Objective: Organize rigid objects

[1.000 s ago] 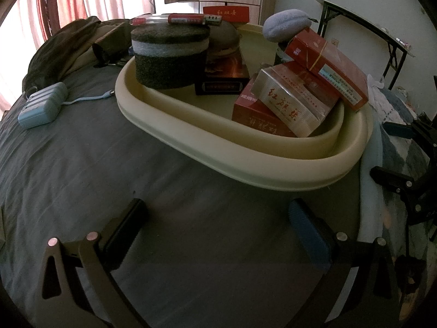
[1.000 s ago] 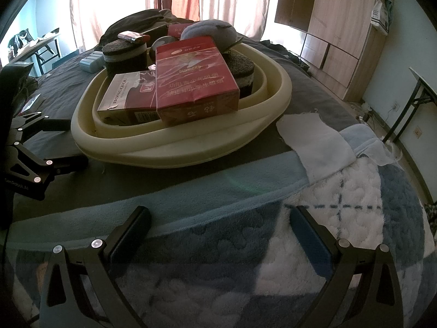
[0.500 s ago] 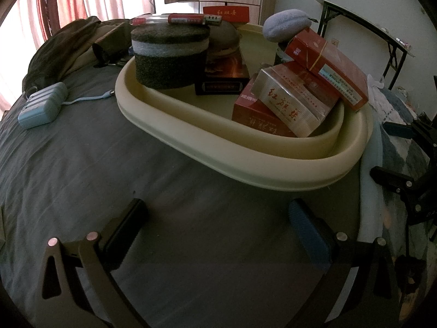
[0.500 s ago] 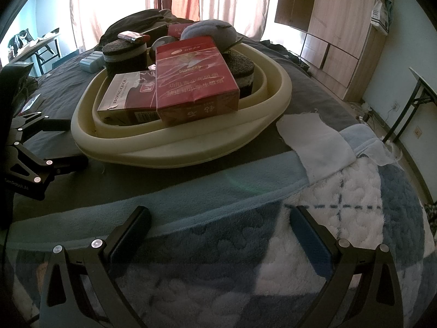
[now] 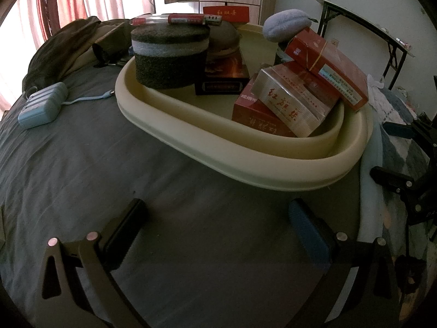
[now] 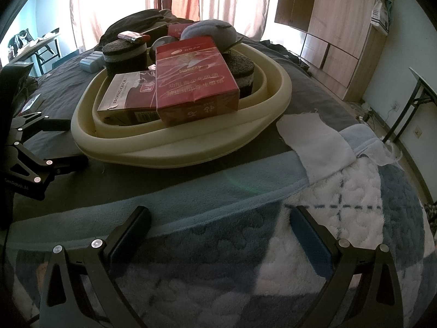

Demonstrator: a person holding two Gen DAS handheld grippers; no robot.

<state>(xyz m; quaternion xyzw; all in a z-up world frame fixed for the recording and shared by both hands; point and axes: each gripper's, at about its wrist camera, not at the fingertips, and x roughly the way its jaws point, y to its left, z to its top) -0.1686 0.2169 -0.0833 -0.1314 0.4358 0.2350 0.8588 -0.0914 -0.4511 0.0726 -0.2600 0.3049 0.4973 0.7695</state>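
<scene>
A cream oval tray (image 5: 245, 161) (image 6: 174, 150) sits on the bed, full of things. In it are red cigarette boxes (image 5: 325, 65) (image 6: 194, 82), a silver-and-red box (image 5: 289, 104), a dark foam cylinder (image 5: 169, 54) (image 6: 123, 57) with a lighter (image 5: 185, 19) (image 6: 133, 37) on top, and a grey-blue pouch (image 5: 286, 26) (image 6: 210, 34). My left gripper (image 5: 218, 218) is open and empty over the grey sheet before the tray; it also shows in the right wrist view (image 6: 54, 142). My right gripper (image 6: 221, 224) is open and empty over the blanket.
A light blue power bank (image 5: 43, 105) with a cable lies left of the tray. Dark clothes (image 5: 71, 46) are piled behind it. A white cloth (image 6: 314, 142) lies on the blue-white blanket (image 6: 341, 218). A wardrobe (image 6: 336, 22) and a folding table (image 5: 368, 27) stand beyond the bed.
</scene>
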